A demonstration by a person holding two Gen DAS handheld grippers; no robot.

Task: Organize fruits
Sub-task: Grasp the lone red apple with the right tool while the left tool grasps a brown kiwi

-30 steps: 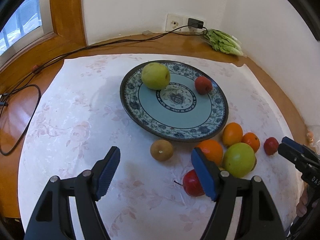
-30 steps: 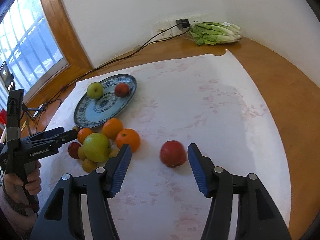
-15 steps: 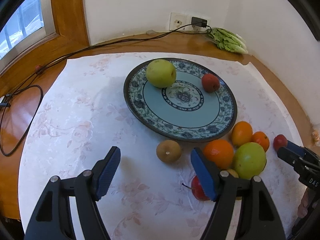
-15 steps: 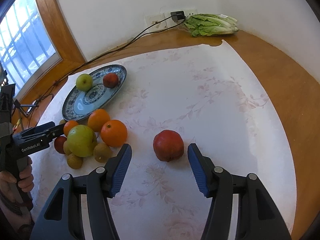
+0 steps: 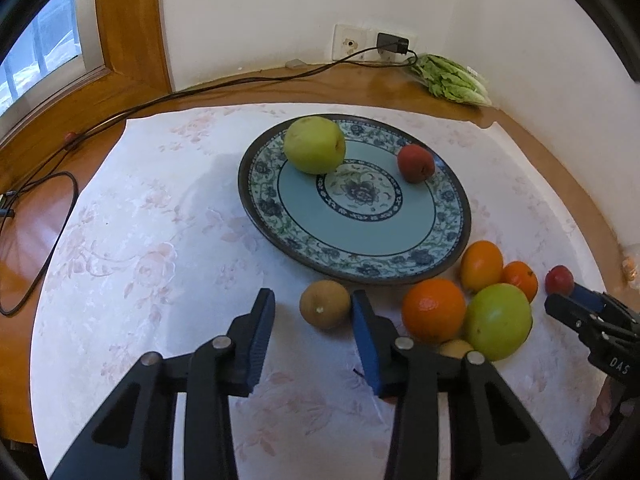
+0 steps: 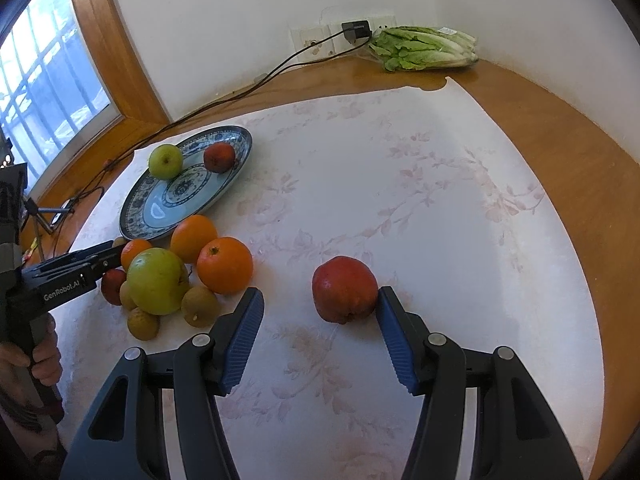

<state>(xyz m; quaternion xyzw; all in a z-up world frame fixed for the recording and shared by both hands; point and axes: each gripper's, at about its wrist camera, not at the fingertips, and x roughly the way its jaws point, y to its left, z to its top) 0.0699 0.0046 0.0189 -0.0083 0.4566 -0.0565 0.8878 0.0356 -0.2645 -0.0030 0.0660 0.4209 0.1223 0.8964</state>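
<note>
Both grippers hang low over the cloth-covered bench (image 6: 460,200) with their jaws apart and holding nothing; the left gripper (image 5: 312,320) straddles a small brown fruit (image 5: 325,304), which sits toward its right finger and looks to touch it or nearly so, with open cloth toward the left finger; the right gripper (image 6: 320,312) has a red pomegranate (image 6: 345,289) between its fingers, likewise close against the right one, with a wide gap to the left one. Both fruits are roundish, so neither offers a long axis to line up with; I judge each gripper needs a slight shift to its right to centre its fruit before closing.

The plate (image 5: 456,240) lies just beyond the brown fruit, straight ahead of the left gripper, and carries a green apple (image 5: 314,145) and a small red fruit (image 5: 416,163) at its far side; its near half is bare, so there is room to set more down. From the right gripper the plate is well off to the left, past the heap of oranges (image 6: 225,265) and a large green apple (image 6: 157,281) with small brown fruits at its foot.

The heap crowds the left gripper's right side, so closing there risks nudging the nearest orange; the pomegranate stands apart, with open cloth all round, and the bench edge is not close.
</note>
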